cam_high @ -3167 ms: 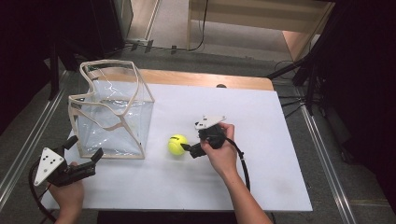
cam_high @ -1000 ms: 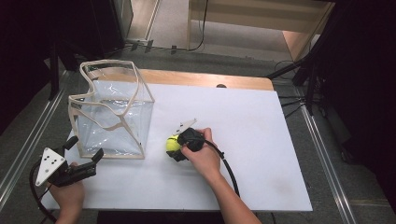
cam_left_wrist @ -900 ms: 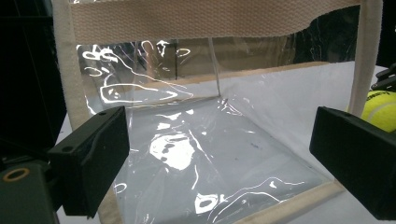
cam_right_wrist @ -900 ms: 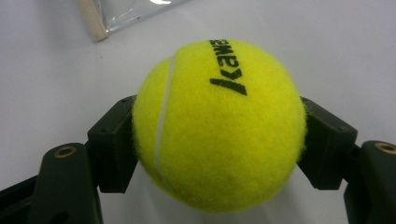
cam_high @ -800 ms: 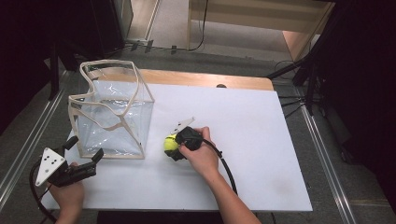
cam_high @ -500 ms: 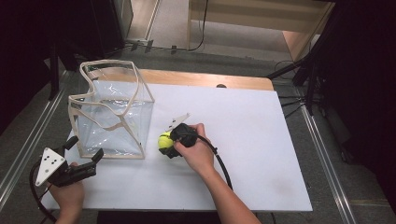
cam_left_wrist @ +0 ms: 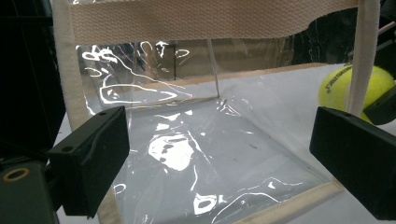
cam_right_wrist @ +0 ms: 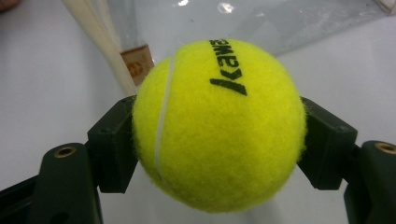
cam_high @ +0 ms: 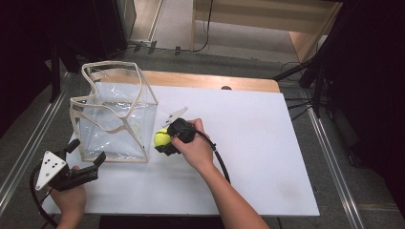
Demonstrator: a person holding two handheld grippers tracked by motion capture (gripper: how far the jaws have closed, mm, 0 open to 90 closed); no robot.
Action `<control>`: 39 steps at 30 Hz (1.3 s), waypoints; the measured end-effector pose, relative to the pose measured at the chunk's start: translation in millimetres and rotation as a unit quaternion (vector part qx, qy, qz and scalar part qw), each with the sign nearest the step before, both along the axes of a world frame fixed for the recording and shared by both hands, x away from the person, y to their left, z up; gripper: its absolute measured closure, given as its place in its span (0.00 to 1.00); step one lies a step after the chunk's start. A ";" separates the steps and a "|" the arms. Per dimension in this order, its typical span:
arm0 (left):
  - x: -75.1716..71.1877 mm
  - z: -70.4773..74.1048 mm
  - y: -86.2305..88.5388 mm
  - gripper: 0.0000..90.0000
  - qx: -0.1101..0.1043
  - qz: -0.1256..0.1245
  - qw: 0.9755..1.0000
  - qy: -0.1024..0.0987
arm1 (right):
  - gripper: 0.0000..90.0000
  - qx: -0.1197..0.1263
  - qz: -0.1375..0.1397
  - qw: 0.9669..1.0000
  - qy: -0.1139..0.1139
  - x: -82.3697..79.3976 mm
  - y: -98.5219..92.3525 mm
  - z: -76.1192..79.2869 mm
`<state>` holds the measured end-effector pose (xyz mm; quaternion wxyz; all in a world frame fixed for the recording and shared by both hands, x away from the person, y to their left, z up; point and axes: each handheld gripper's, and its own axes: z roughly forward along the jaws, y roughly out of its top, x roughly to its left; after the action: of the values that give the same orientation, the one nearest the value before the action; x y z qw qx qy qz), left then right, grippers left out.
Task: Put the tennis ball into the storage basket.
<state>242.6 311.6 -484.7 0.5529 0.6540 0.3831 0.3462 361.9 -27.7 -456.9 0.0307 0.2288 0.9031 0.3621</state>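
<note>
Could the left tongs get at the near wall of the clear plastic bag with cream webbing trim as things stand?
Probably yes: the left tongs stand open facing the near wall of the clear plastic bag, with nothing between them.

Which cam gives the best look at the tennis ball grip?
Right gripper view: the tennis ball sits close up, both jaws of the right gripper pressed on its sides. High view shows it small beside the clear bag. Left gripper view shows part of it behind the bag's strap.

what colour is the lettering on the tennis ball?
Black, on the yellow-green tennis ball; clearest in the right gripper view.
</note>
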 end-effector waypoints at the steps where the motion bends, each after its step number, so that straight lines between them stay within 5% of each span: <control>1: 0.0 0.0 0.0 0.06 0.000 0.000 1.000 0.000 | 0.27 0.000 0.000 1.000 0.000 0.0 0.0 0.0; 39: 0.5 0.6 2.0 0.06 -0.011 -0.003 1.000 0.001 | 0.27 0.022 0.021 0.999 -0.033 19.3 10.6 62.5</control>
<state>243.1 313.6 -484.1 0.5608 0.6493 0.3856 0.3394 381.2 -17.1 -394.4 0.0474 0.1980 0.8980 0.3902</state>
